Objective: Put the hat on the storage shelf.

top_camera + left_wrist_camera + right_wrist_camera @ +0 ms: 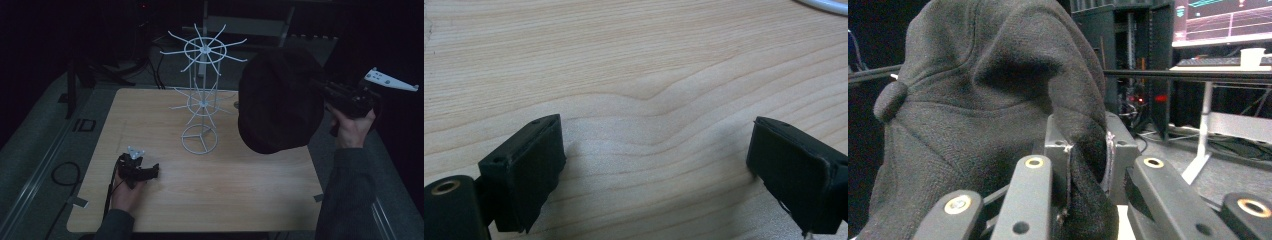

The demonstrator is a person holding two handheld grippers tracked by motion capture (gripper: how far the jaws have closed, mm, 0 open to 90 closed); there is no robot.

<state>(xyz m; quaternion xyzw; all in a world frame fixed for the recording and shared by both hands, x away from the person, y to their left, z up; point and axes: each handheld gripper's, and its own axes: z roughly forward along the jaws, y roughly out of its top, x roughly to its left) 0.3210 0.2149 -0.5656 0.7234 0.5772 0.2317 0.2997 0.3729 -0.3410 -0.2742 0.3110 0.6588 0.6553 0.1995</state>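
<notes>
A black cloth cap (280, 100) hangs in the air over the table's right side, held up by my right gripper (320, 86), which is shut on its edge. In the right gripper view the cap (973, 100) bulges up and left of the jaws, with a fold of its fabric pinched between them at my right gripper (1087, 160). A white wire display rack (202, 95) with two tiers of spokes and a ring base stands at the table's middle back. My left gripper (152, 171) rests on the table at the front left, open; my left gripper (654, 165) has bare wood between its jaws.
The light wooden table (200, 200) sits on a grey floor with cables (65, 175) to the left. Behind it are dark stands and a white frame. In the right gripper view, a desk with a monitor (1228, 20) and white cup (1252, 56) stands far off.
</notes>
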